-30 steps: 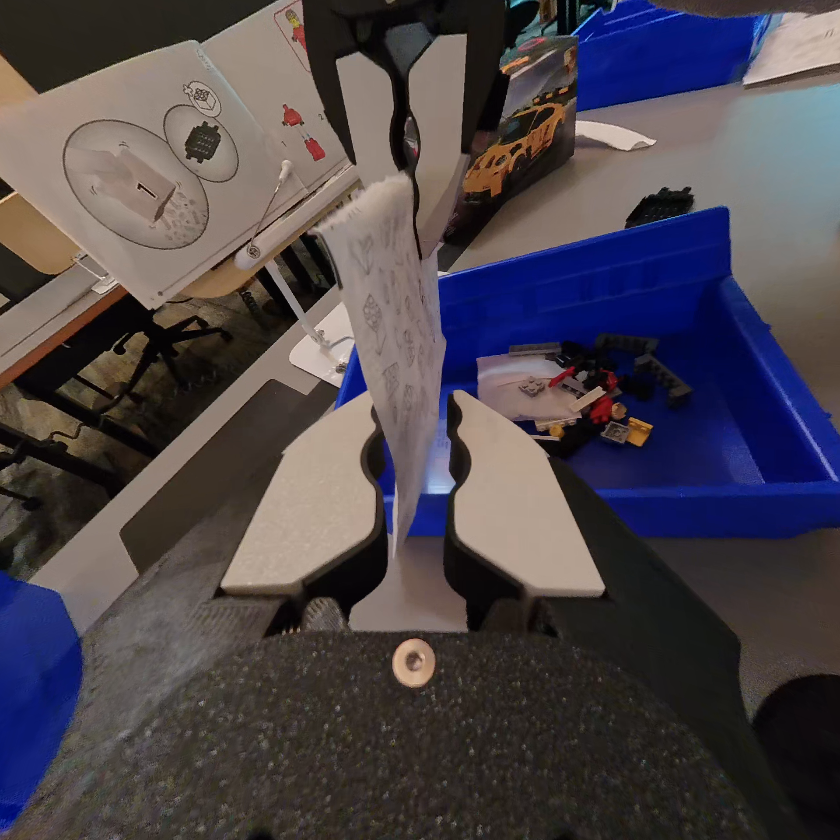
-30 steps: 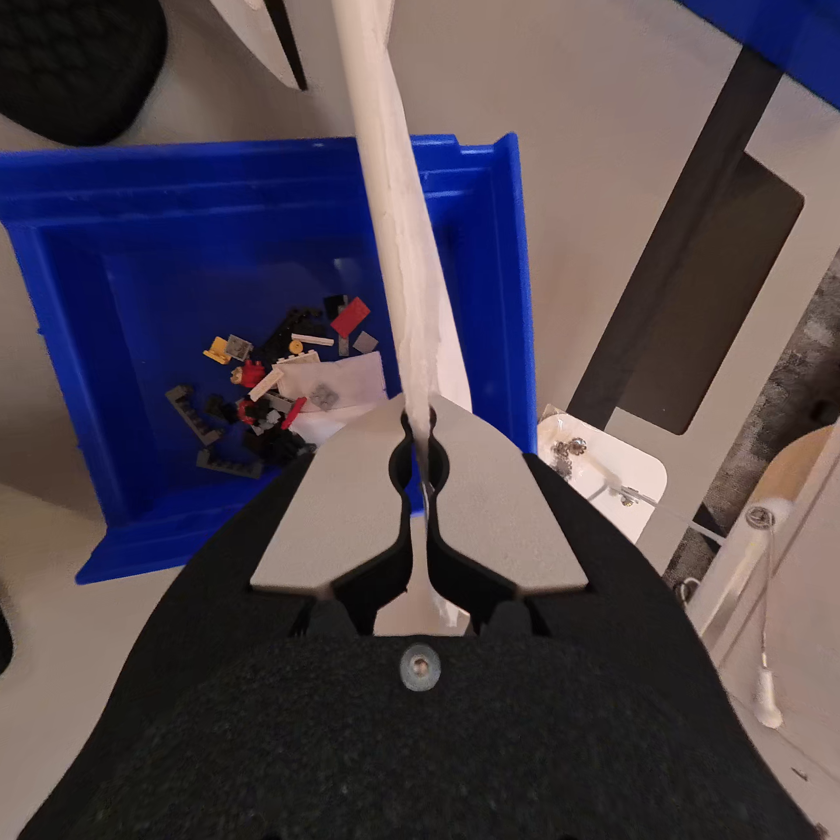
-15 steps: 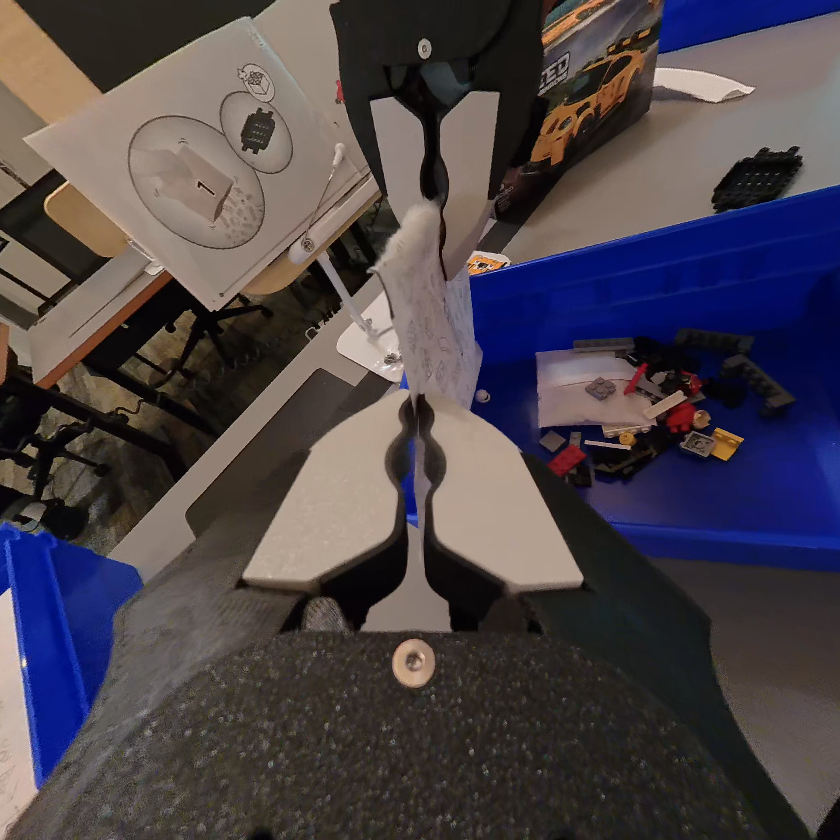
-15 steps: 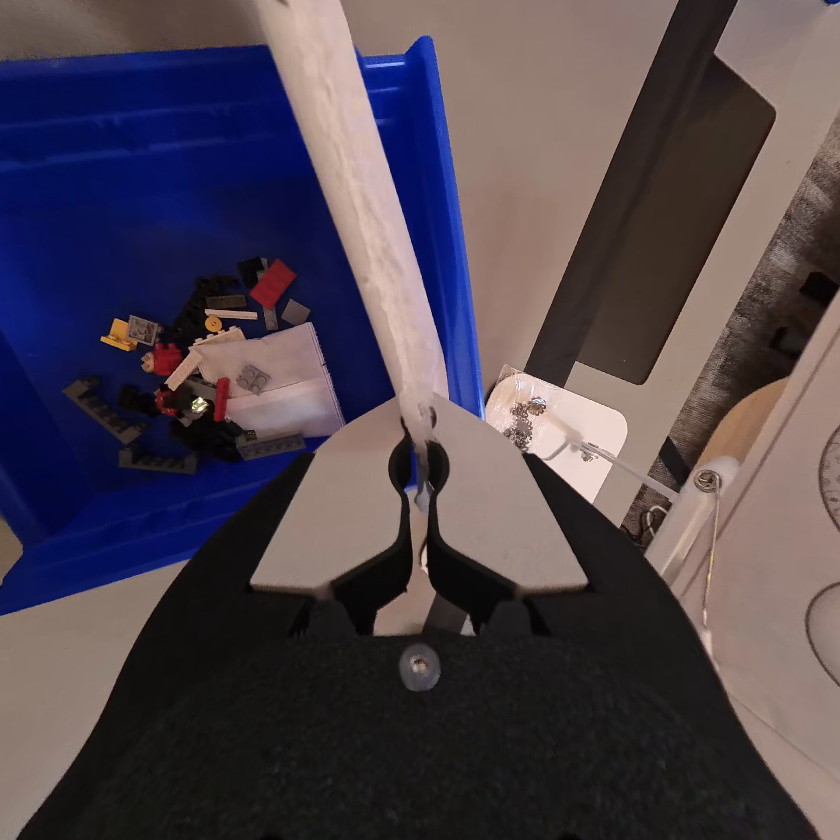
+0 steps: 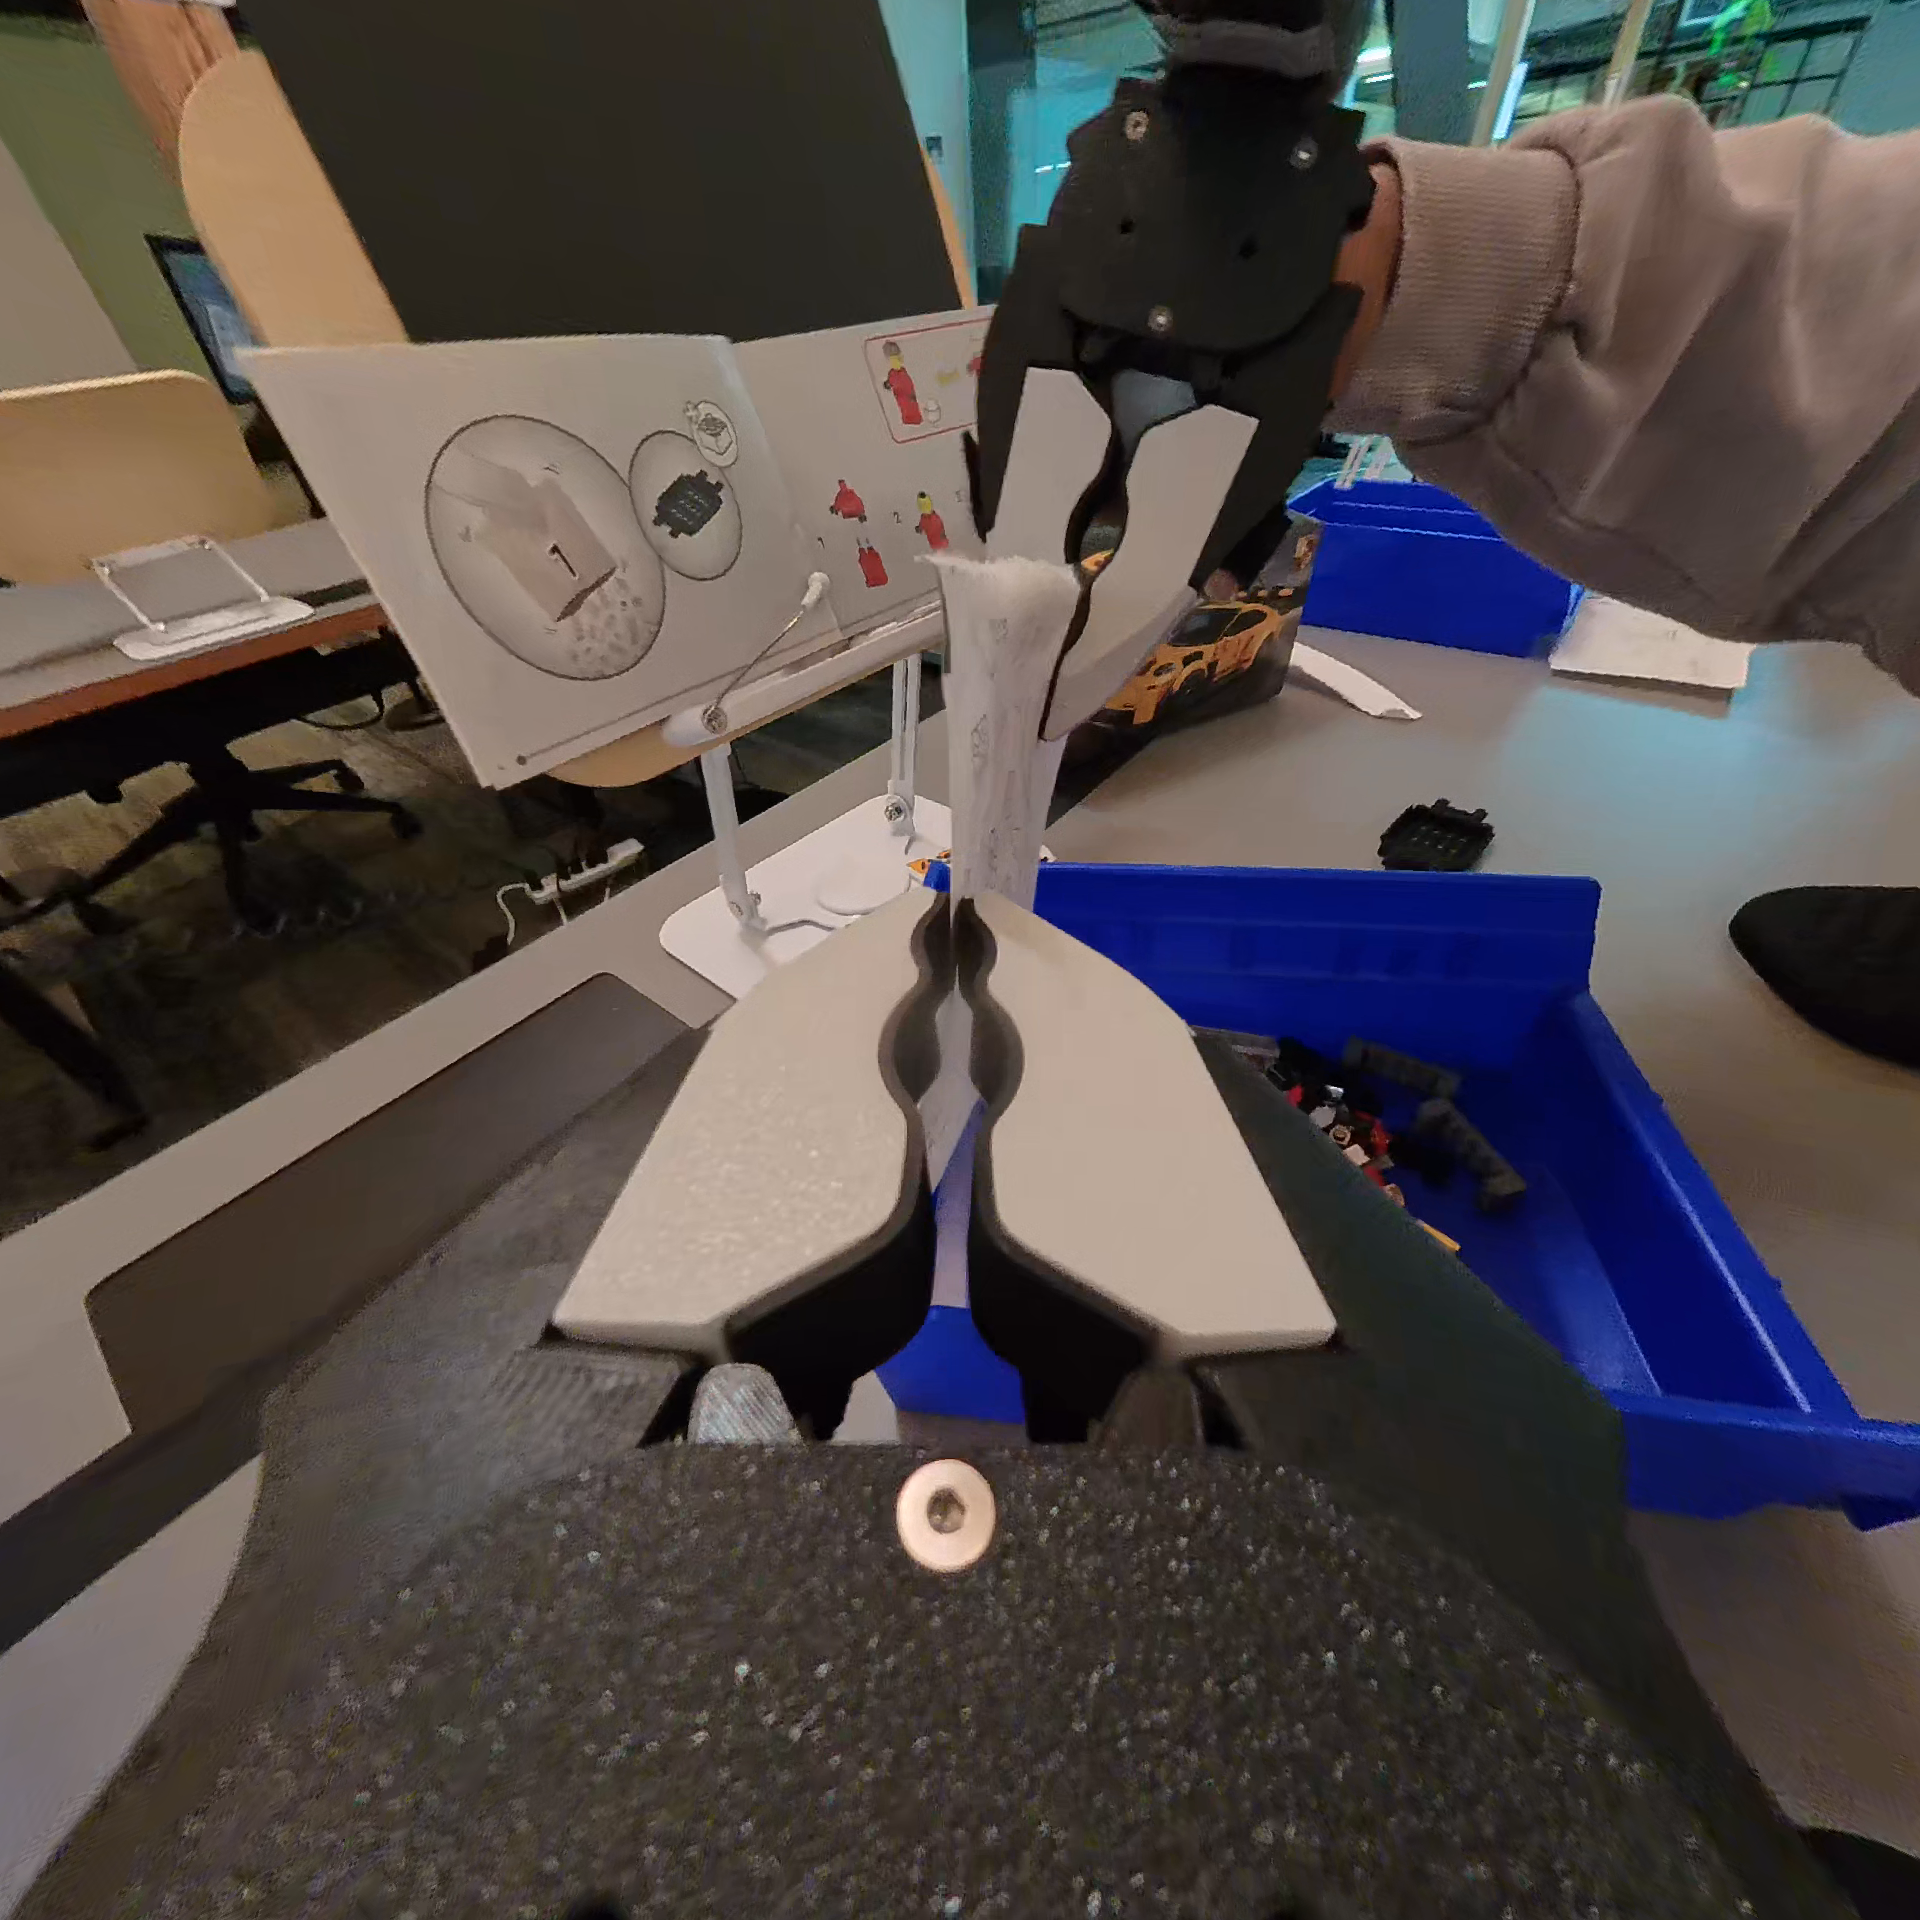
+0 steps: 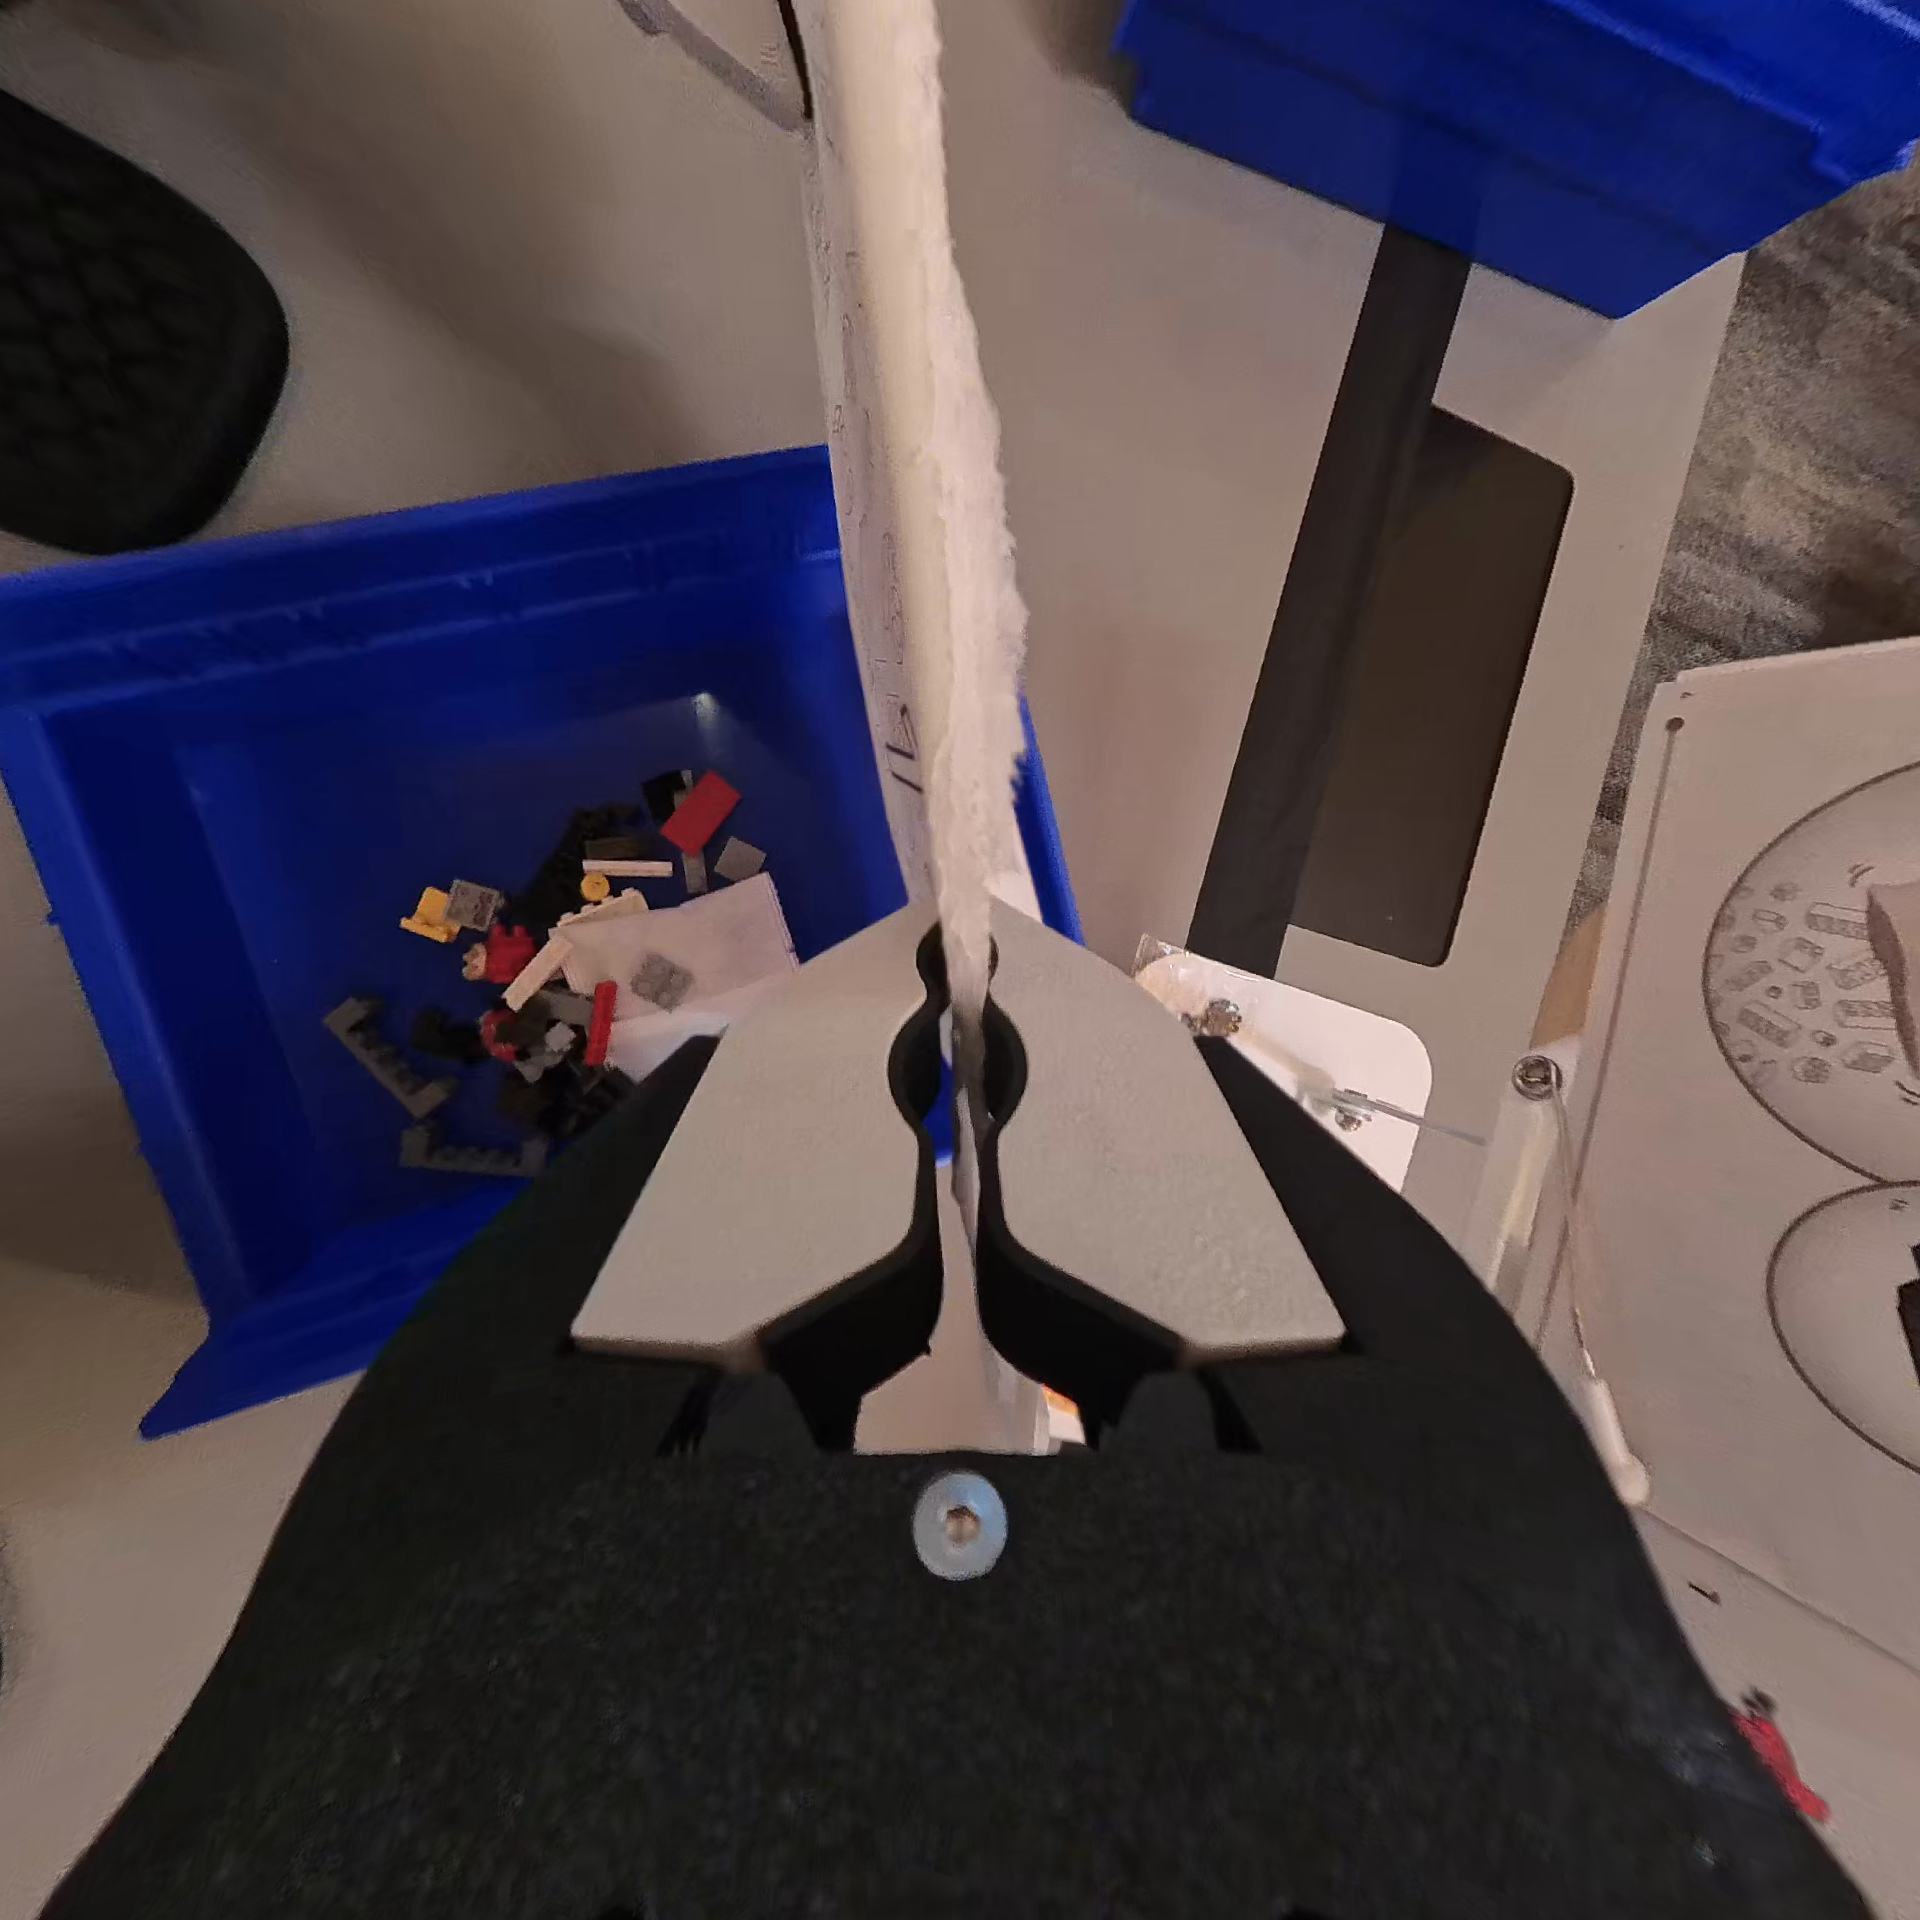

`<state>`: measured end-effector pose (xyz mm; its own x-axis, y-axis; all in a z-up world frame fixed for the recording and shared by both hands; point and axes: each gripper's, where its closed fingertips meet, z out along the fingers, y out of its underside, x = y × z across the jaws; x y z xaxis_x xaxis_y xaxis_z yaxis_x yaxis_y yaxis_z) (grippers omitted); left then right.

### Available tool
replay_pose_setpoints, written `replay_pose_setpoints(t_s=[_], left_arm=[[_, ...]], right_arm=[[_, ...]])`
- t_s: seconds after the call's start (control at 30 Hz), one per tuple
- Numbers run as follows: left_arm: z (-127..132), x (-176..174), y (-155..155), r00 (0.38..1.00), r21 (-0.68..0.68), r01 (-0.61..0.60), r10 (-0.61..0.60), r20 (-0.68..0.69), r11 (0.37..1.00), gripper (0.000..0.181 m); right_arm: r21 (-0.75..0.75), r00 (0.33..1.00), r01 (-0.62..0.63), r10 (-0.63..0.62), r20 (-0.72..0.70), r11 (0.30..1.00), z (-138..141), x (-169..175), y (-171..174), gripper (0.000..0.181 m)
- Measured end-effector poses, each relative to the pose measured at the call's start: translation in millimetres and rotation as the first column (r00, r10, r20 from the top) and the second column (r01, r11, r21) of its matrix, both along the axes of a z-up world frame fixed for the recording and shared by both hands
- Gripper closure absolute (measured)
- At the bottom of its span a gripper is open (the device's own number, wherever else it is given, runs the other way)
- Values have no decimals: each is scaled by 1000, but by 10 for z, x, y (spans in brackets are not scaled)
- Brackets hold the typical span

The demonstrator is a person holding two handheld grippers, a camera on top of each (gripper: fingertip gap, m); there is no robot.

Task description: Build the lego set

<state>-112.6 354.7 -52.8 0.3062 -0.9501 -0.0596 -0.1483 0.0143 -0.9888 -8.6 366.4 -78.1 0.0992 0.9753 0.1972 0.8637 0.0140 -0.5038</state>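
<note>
- Nearest to us, our left gripper [image 5: 954, 925] is clamped tight on the lower end of a white paper bag [image 5: 995, 748], its two grey fingers [image 5: 769, 1132] pressed together with the paper running down the slot between them.
- The bag stretches up and away from that grip, with a frayed, torn upper edge.
- Our right gripper [image 6: 966, 935] pinches the same paper bag [image 6: 914, 436] at its other end; in its own view the jaws meet on the paper and the strip runs off past the top of the frame.
- Just below and beyond the bag sits a blue bin [image 5: 1621, 1226] on the grey table [image 5: 1558, 790].
- In the bin lies a loose heap of lego pieces [image 6: 540, 977], black, grey, red, yellow and white, beside a flat white bag piece [image 6: 696, 935].
- Behind the bin's left corner stands a white stand holding the open instruction booklet [image 5: 582, 540].
- Farther off on the table we see a black lego plate [image 5: 1439, 833], the set's box [image 5: 1205, 655] showing a yellow car, and another blue bin [image 5: 1423, 582].
</note>
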Motion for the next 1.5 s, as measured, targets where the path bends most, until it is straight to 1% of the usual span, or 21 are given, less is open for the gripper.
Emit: replay_pose_setpoints(t_s=[0.1,0.2,0.33,0.43,0.47,0.57,0.6,0.63,0.67,0.7,0.73,0.77,0.83,0.9,0.97,1.1,1.17,1.33,1.5], left_arm=[[-11,-50,62,998,-22,-45,44,-43,999,180],[-25,-103,109,981,20,-96,98,-167,995,180],[-39,-122,159,926,33,-116,120,-359,993,181],[-96,-130,244,866,35,-145,144,-479,989,181],[-127,-145,271,843,32,-154,148,-518,988,181],[-145,-251,363,795,56,-194,190,-576,979,181],[-141,-297,376,790,51,-209,200,-580,977,181],[-140,-342,383,789,43,-223,206,-580,974,181],[-143,-384,390,788,36,-237,213,-578,971,181],[-153,-425,396,784,31,-252,223,-579,967,181],[-162,-462,403,780,31,-267,235,-580,963,181],[-172,-493,405,776,31,-283,247,-580,959,181],[-185,-527,405,774,26,-308,267,-574,951,181],[-189,-538,396,779,18,-321,275,-563,947,181],[-189,-554,393,785,6,-337,284,-551,942,181],[-206,-603,385,798,-14,-356,296,-526,934,181],[-200,-620,369,806,-22,-353,292,-515,935,181],[-182,-658,378,811,-20,-354,296,-505,935,181],[-173,-676,376,822,-27,-342,286,-492,939,181]], right_arm=[[-10,999,15,-15,-47,1000,-61,-59,31,181],[-44,996,11,-15,-83,999,-209,-151,41,181],[-99,989,15,-29,-142,995,-447,-282,81,181],[-110,982,30,-50,-180,994,-588,-349,141,181],[-95,981,38,-56,-185,995,-611,-347,168,176],[-40,977,102,-107,-185,994,-554,-208,267,147],[-33,975,118,-122,-184,992,-510,-132,265,142],[-19,974,135,-136,-179,991,-463,-47,256,141],[13,979,147,-144,-145,989,-446,58,242,143],[33,988,131,-128,-88,991,-473,148,177,146],[15,994,110,-109,-30,994,-533,205,71,146],[-18,996,91,-90,24,996,-613,227,-44,146],[-24,989,58,-54,137,998,-806,229,-177,146],[-13,968,46,-41,249,999,-1038,203,-202,145],[5,945,43,-43,325,999,-1251,160,-155,145],[71,907,14,-43,418,997,-1537,134,30,147],[82,877,-24,-18,480,996,-1641,171,84,147],[59,831,-89,42,555,994,-1800,161,169,151],[63,770,-133,63,635,989,-1910,223,232,160]])
